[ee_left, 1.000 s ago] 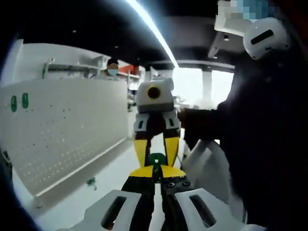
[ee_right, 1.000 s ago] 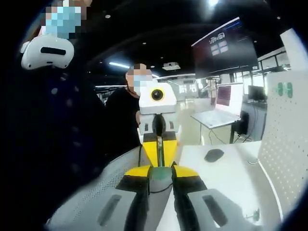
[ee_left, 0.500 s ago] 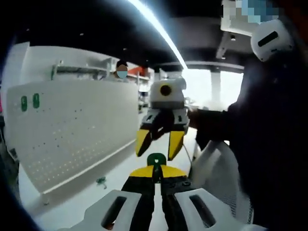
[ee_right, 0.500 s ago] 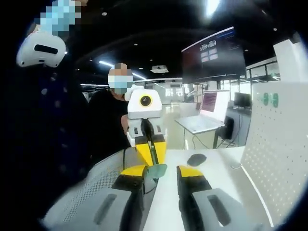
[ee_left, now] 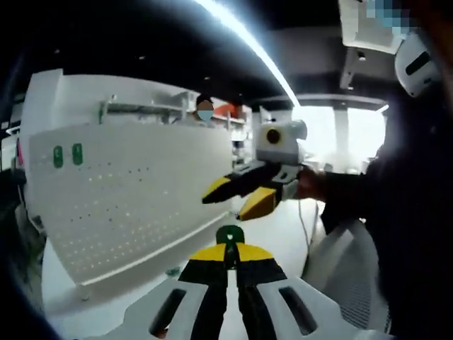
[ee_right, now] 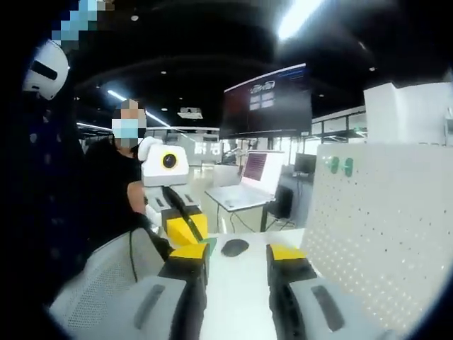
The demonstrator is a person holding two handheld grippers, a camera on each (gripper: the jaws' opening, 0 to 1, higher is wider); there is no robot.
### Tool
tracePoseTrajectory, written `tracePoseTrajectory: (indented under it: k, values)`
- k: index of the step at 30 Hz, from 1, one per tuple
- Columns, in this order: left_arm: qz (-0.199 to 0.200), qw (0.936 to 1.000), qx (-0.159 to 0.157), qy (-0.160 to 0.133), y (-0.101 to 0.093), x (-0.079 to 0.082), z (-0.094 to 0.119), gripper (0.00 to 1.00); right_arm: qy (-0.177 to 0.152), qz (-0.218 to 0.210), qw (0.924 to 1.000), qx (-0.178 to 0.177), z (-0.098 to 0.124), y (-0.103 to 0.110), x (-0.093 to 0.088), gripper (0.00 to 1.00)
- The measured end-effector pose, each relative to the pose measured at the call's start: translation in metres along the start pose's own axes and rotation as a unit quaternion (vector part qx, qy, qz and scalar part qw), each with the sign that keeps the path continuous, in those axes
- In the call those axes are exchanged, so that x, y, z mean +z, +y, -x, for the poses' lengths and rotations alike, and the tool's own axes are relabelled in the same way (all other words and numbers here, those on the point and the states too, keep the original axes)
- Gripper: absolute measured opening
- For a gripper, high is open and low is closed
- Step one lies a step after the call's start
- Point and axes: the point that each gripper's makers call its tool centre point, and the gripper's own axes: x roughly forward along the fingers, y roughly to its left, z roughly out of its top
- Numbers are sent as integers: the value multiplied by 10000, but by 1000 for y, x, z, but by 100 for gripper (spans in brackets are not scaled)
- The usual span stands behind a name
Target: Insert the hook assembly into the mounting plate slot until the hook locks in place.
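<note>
Change since earlier: right gripper's yellow-tipped jaws, pinching the hook a second before, stood spread and drawn off it.

Left gripper view
- left gripper (ee_left: 228,249): yellow-and-black jaws pressed together on the small green plastic hook assembly (ee_left: 229,234), which poked out just above the fingertips.
- right gripper (ee_left: 239,197): ahead of the fingers and apart from the hook, jaws spread, pointing left.
- white perforated mounting plate (ee_left: 127,198): upright, left of the fingers, well apart from the hook.
- two green tabs (ee_left: 67,155): near the plate's upper left corner.
- white tabletop (ee_left: 283,223): beyond the fingertips.

Right gripper view
- right gripper (ee_right: 238,252): jaws spread wide, gripping nothing.
- left gripper (ee_right: 185,228): just beyond the left fingertip, a bit of green at its tip; jaw state hard to tell.
- mounting plate: right of the fingers.
- dark oval computer mouse (ee_right: 234,247): on the tabletop between the fingertips, farther off.
- open laptop (ee_right: 244,180): on a far table.
</note>
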Motion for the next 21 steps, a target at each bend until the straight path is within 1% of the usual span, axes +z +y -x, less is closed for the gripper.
tracePoseTrajectory:
  k: [2,3,5,7,9,13,17,20,21]
  values:
    - [13,9999,125,-12,5,1,-1,3,22,19,10000,-88,1,-3,0,31]
    - [17,9999,152,-17,6,1,-2,3,47,49,9998,-199,1,-6,-1,31]
    - [49,9995,323,-57,13,4,-4,3,112,146,9992,-356,2,-11,-4,31]
    - [16,9988,474,-86,18,6,-6,3,146,174,9988,-439,2,-14,-6,31]
    - [12,9981,601,-136,22,10,-8,3,139,188,9982,-556,3,-16,-5,32]
    - [65,9964,807,-260,30,18,-12,3,92,198,9953,-940,9,-28,-3,33]
    - [94,9940,1032,-355,41,26,-14,3,7,146,9913,-1312,21,-38,-1,33]
    - [123,9922,1153,-451,48,32,-16,3,63,272,9834,-1793,32,-47,-2,34]
    - [117,9919,1173,-474,49,33,-17,3,101,318,9819,-1862,33,-47,-4,34]
